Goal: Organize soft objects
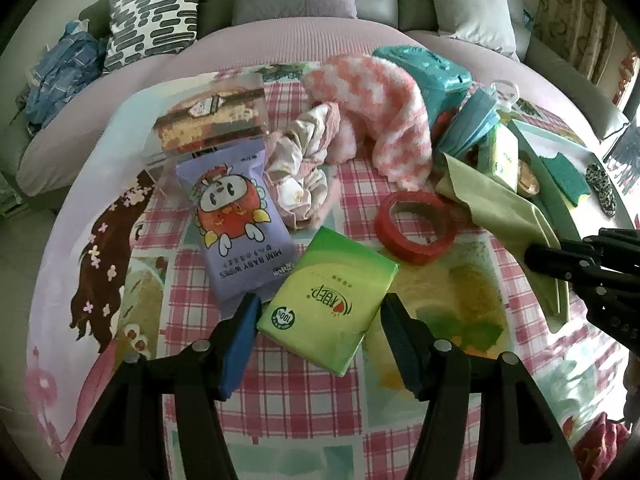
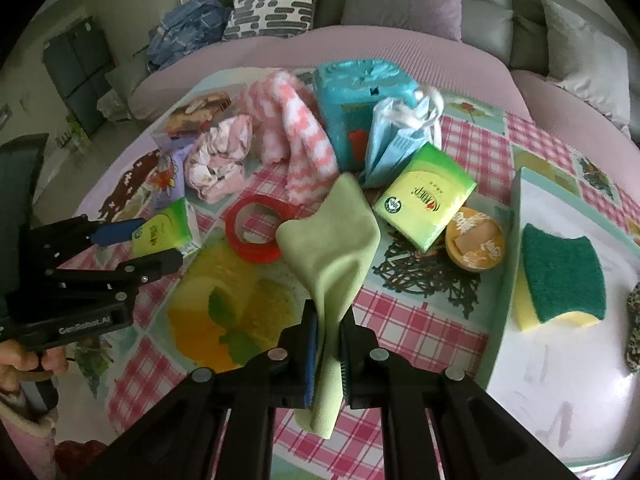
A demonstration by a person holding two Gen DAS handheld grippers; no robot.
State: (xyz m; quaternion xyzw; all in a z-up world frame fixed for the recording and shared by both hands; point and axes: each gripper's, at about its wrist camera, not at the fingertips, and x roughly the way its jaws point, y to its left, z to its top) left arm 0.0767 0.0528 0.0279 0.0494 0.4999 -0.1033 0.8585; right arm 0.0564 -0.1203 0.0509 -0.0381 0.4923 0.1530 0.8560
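A green tissue pack [image 1: 328, 300] lies flat on the checked tablecloth, and my left gripper [image 1: 320, 304] straddles it, open, one finger at each side. From the right wrist view the same left gripper [image 2: 156, 244] stands about that tissue pack [image 2: 168, 232]. My right gripper [image 2: 328, 328] is shut on a light green cloth [image 2: 332, 240], which hangs lifted off the table and trails below the jaws. In the left wrist view the right gripper [image 1: 560, 256] pinches the cloth [image 1: 508, 208] at the right edge. A sponge [image 2: 560, 276] lies on the white tray [image 2: 540, 380].
On the table are a pink-white fuzzy sock [image 1: 376, 92], a pink scrunchie [image 1: 300, 160], purple baby wipes [image 1: 236, 220], a red tape roll [image 2: 256, 228], a teal box [image 2: 356, 92], blue masks [image 2: 396, 140], a second tissue pack [image 2: 428, 196] and a wooden dish [image 2: 476, 244]. A sofa with cushions stands behind.
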